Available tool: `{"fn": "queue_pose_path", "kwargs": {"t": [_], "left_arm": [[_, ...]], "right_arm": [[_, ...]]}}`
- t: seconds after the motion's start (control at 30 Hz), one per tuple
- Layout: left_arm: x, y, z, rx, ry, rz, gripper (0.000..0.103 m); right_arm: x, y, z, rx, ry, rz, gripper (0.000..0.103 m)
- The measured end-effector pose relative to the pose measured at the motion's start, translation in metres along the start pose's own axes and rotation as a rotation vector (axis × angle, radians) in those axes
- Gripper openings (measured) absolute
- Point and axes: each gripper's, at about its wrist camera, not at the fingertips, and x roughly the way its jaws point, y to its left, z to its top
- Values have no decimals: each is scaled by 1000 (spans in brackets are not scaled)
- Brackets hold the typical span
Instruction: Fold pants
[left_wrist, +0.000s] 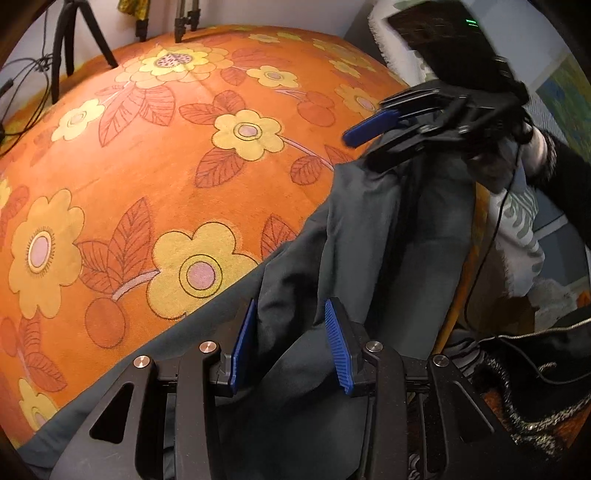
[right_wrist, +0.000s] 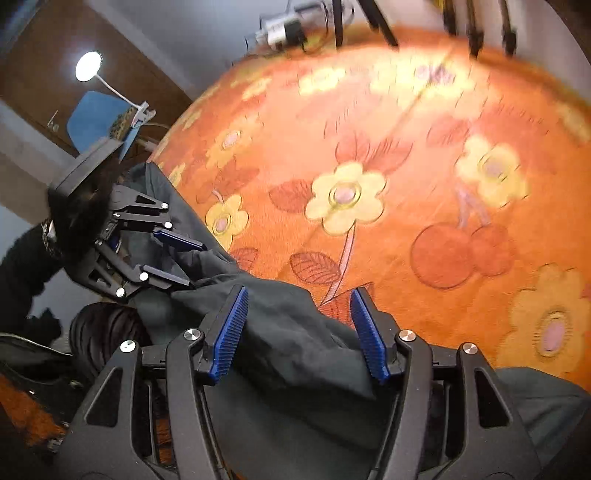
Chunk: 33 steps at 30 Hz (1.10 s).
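Observation:
Dark grey pants (left_wrist: 373, 236) lie bunched along the near edge of an orange flowered rug (left_wrist: 155, 177). In the left wrist view a thick fold of them fills the space between the blue pads of my left gripper (left_wrist: 291, 306), which is shut on it. From there the cloth runs up to my right gripper (left_wrist: 356, 151) at the upper right. In the right wrist view the right gripper (right_wrist: 299, 295) stands open; the pants (right_wrist: 295, 343) lie loose between its wide-set pads without being pressed. My left gripper (right_wrist: 195, 264) shows at the left, holding the same cloth.
Tripod legs (left_wrist: 74, 48) and cables (left_wrist: 22, 96) stand at the rug's far edge. A lit lamp (right_wrist: 88, 66) and a blue chair (right_wrist: 96, 118) are by the wall. Pale cushions (left_wrist: 524, 236) and a dark sparkly garment (left_wrist: 535, 398) lie to the right. A person's dark sleeve (left_wrist: 561, 184) reaches in.

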Motion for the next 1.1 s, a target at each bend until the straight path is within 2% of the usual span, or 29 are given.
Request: {"fn": "queue_pose_path", "kwargs": {"t": [0.07, 0.13, 0.2, 0.3, 0.37, 0.5, 0.57, 0.67, 0.77, 0.8, 0.9, 0.97, 1.1], "left_arm": [[-1, 1, -1, 6, -2, 1, 37], [-2, 1, -2, 9, -2, 5, 37], [-4, 3, -1, 6, -6, 13, 37], [-22, 8, -1, -3, -48, 51, 37], [-43, 15, -4, -34, -99, 73, 37], [-88, 31, -25, -90, -192, 138, 37], [-97, 37, -35, -110, -198, 168, 37], [-96, 50, -43, -159, -194, 168, 37], [-82, 56, -45, -186, -170, 170, 37], [-77, 60, -44, -191, -167, 181, 37], [-66, 75, -40, -215, -164, 210, 37], [-58, 87, -38, -240, -156, 222, 37], [-50, 105, -42, -289, -145, 232, 37]], "right_arm": [[14, 0, 0, -4, 57, 13, 60], [16, 5, -2, -20, 61, 34, 56], [17, 10, -3, -19, 63, 69, 23], [9, 27, -10, -96, 13, -12, 7], [-4, 33, -9, -121, -48, -33, 6], [-32, 46, -3, -199, -159, -136, 4], [-42, 46, 3, -214, -208, -185, 4], [-54, 39, 21, -204, -276, -242, 3], [-57, 31, 42, -224, -336, -395, 3], [-56, 28, 49, -218, -348, -421, 2], [-45, 16, 70, -215, -358, -489, 2], [-30, 10, 80, -233, -334, -537, 2], [0, -11, 90, -215, -202, -555, 3]]}}
